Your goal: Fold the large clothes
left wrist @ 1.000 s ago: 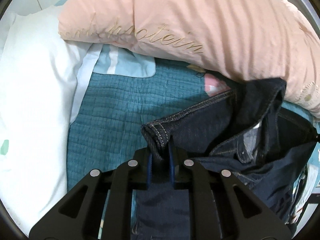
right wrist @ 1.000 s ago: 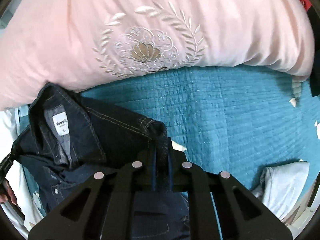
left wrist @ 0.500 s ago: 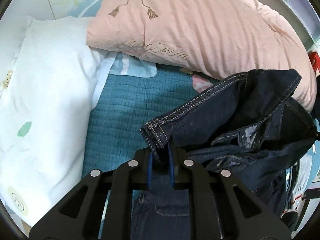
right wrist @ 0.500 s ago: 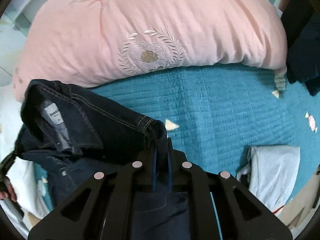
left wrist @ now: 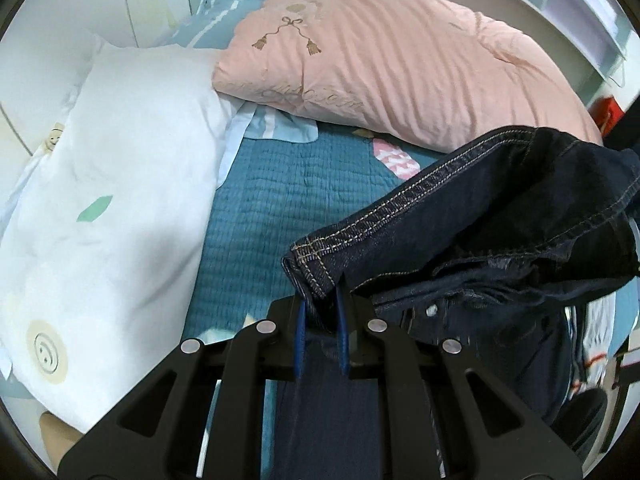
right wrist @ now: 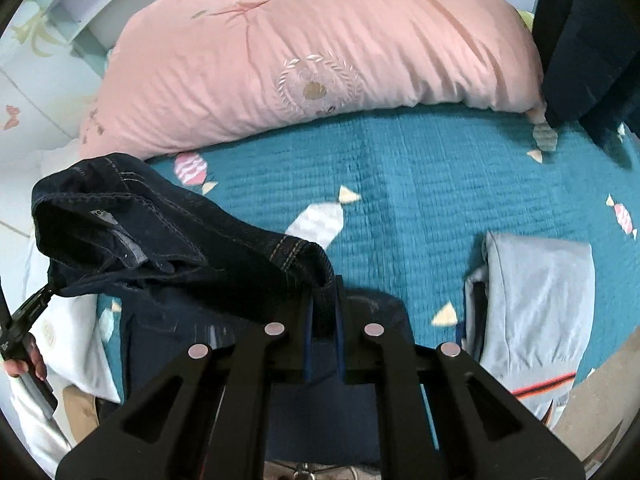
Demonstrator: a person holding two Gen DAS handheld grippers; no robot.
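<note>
Above the bed, the left claw (left wrist: pixel 322 312) pinches one stitched corner of the dark denim garment (left wrist: pixel 500 216), and the right claw (right wrist: pixel 322 312) pinches the other corner; the garment (right wrist: pixel 160 236) hangs slack between them, clear of the teal quilt (right wrist: pixel 420 184). Beside it lies a folded pale grey garment (right wrist: pixel 536 296). Farther back rest a white pillow (left wrist: pixel 120 184) and a pink duvet (right wrist: pixel 320 52).

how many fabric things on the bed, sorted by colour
dark blue: 1, denim garment, held by left tool and right tool
pink: 1, duvet
white: 1, pillow
light grey: 1, folded garment
total: 4, on the teal quilt
</note>
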